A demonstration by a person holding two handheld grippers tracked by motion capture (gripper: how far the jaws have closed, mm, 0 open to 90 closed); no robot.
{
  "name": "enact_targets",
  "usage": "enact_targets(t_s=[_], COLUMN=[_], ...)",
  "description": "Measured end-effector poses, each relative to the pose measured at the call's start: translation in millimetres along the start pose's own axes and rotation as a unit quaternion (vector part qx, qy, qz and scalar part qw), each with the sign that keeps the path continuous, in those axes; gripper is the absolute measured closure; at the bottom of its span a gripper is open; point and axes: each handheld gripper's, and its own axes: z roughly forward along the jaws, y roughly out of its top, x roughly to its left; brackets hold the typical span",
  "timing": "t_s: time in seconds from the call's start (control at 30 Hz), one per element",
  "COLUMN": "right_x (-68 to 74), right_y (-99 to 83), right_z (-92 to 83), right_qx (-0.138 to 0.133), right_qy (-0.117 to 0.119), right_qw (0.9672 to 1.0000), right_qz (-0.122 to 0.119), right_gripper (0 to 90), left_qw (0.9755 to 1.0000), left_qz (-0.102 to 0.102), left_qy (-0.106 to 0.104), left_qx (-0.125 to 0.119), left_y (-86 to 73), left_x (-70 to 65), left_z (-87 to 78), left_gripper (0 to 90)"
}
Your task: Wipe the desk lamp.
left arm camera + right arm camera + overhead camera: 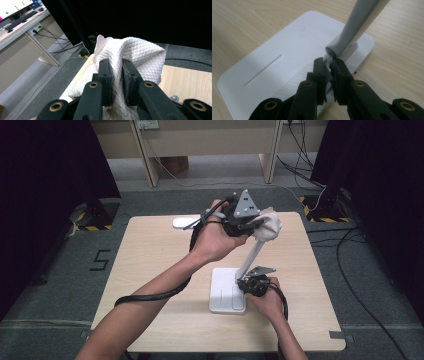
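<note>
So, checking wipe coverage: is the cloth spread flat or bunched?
Bunched: the cloth is crumpled in folds, pinched by the left tool.

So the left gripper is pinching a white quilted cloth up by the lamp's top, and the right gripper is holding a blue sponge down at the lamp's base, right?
Not quite: the right gripper clamps the white desk lamp at its base hinge, no sponge, as the right gripper view shows. The left gripper does pinch the white quilted cloth.

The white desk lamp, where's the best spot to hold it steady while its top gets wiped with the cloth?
Probably low down, where the white desk lamp's slanted arm hinges onto the flat rectangular base. Come in from the person's side, level with the wooden table, since the base edge offers a thin lip. The right gripper already pinches there; the left gripper clamps the white quilted cloth.
</note>
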Motion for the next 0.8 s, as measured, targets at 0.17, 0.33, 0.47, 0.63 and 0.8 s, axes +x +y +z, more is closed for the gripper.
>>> enact_targets(t_s=[0.17, 0.33, 0.47, 0.63, 0.8], right_x=[0.0, -0.8, -0.8, -0.9, -1.3], right_y=[-0.3, -1.2, -1.4, -1.6, -2.1], right_z=[0.1, 0.2, 0.1, 0.0, 0.1], right_qx=[-0.002, -0.005, -0.006, -0.006, -0.008], right_qy=[-0.001, 0.001, 0.001, 0.001, 0.001], right_qw=[1.0, 1.0, 1.0, 1.0, 1.0], right_qz=[0.0, -0.003, -0.001, -0.001, -0.002], right_gripper=[81.8, 81.8, 81.8, 81.8, 81.8], left_qw=[1.0, 1.0, 0.9999, 0.9998, 0.9995], left_qz=[0.004, 0.003, 0.011, 0.015, 0.023], left_qy=[-0.004, -0.006, -0.01, -0.013, -0.021], left_qx=[0.002, 0.0, -0.001, -0.003, -0.007], left_y=[3.2, 5.0, 6.0, 7.4, 5.7], left_x=[-3.2, -5.0, -6.6, -8.2, -13.1], left_z=[3.8, 7.1, 8.7, 10.7, 4.8], left_gripper=[79.1, 79.1, 79.0, 79.0, 79.1])
